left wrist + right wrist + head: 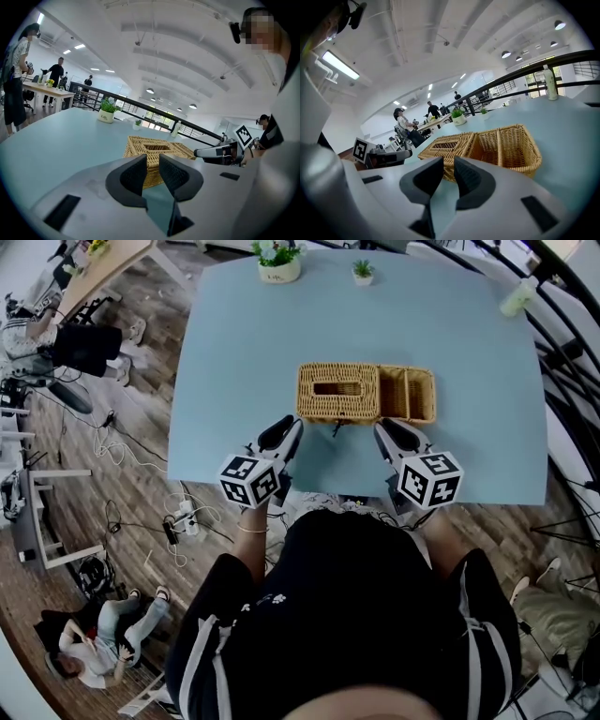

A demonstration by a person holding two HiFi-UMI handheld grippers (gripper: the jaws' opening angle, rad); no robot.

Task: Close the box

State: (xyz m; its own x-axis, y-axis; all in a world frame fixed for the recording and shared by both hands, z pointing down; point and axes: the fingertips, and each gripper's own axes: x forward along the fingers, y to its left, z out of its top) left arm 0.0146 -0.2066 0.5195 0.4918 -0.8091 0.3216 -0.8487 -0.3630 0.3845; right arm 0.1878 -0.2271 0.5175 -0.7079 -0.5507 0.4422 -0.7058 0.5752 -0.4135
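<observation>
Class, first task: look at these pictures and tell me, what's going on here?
A person holds a gripper in each hand over a pale blue table. On it sits a wicker box, open, with its slotted lid lying beside the divided compartment, on the left in the head view. The left gripper and right gripper hover just short of the box, jaws slightly apart and empty. Neither touches it, so closing has not yet begun.

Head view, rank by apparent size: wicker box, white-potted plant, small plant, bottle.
1. wicker box
2. white-potted plant
3. bottle and small plant look about alike; not ranking them.
</observation>
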